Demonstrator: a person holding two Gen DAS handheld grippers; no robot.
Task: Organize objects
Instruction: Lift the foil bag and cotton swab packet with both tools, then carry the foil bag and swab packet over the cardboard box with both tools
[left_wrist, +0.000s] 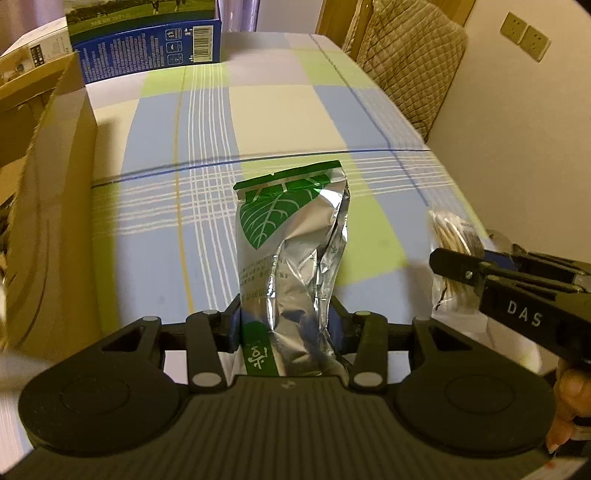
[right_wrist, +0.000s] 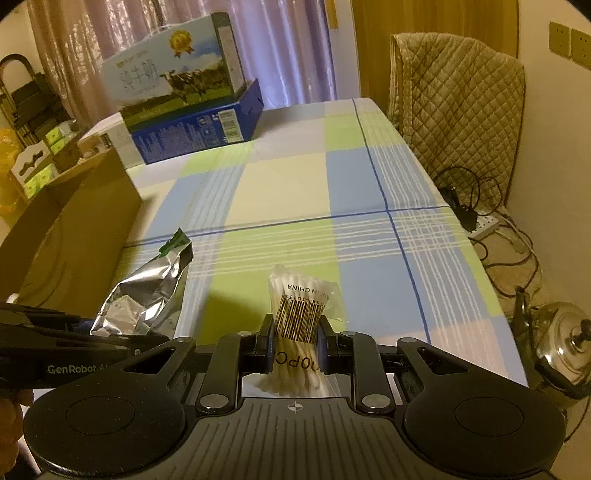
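Note:
A silver foil pouch (left_wrist: 291, 251) with a green leaf print stands upright between my left gripper's fingers; the left gripper (left_wrist: 286, 314) is shut on its lower part. The right wrist view shows the same pouch (right_wrist: 147, 295) at the left, held above the checked tablecloth. My right gripper (right_wrist: 295, 336) is shut on a clear bag of cotton swabs (right_wrist: 297, 317) with a barcode label. That bag (left_wrist: 452, 258) and the right gripper (left_wrist: 443, 258) appear at the right edge of the left wrist view. Both grippers hang side by side over the table's near end.
An open cardboard box (left_wrist: 51, 206) stands along the table's left side. A blue milk carton box (right_wrist: 192, 125) with a second one on top sits at the far left. A quilt-covered chair (right_wrist: 458, 110) stands right of the table, with cables and a steel kettle (right_wrist: 557, 343) on the floor.

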